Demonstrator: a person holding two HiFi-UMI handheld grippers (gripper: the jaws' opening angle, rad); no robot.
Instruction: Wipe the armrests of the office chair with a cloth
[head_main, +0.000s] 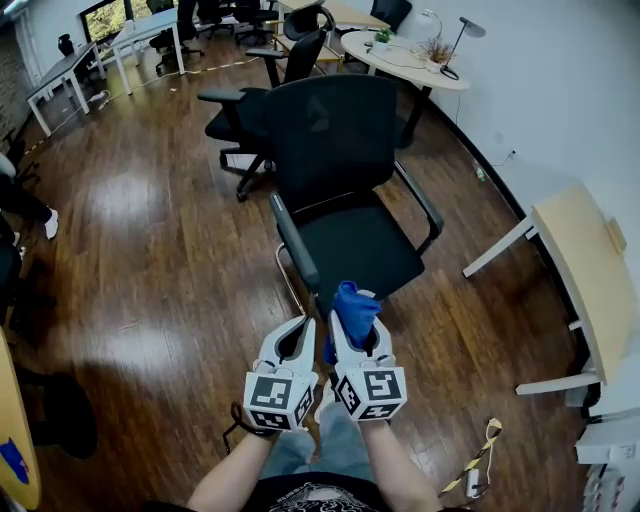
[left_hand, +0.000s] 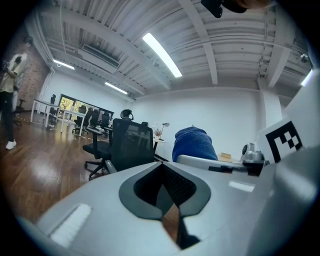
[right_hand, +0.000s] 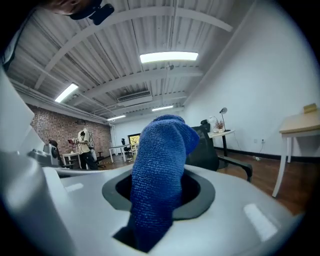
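Observation:
A black office chair (head_main: 345, 200) stands on the wood floor just ahead of me, its back towards the far wall. Its left armrest (head_main: 293, 243) and right armrest (head_main: 420, 205) are both bare. My right gripper (head_main: 358, 325) is shut on a blue cloth (head_main: 353, 308), which sticks up from the jaws over the seat's front edge. In the right gripper view the blue cloth (right_hand: 160, 165) fills the jaws' gap of the right gripper (right_hand: 159, 187). My left gripper (head_main: 296, 338) is beside it, shut and empty. From the left gripper (left_hand: 161, 170) the chair (left_hand: 131, 145) and the cloth (left_hand: 193, 145) show.
More black office chairs (head_main: 240, 115) stand behind the first. A round table (head_main: 400, 55) with plants is at the back, a wooden desk (head_main: 585, 270) at the right, white tables (head_main: 70, 70) far left. A yellow-black strap (head_main: 480, 455) lies on the floor. A person (right_hand: 84, 142) stands far off.

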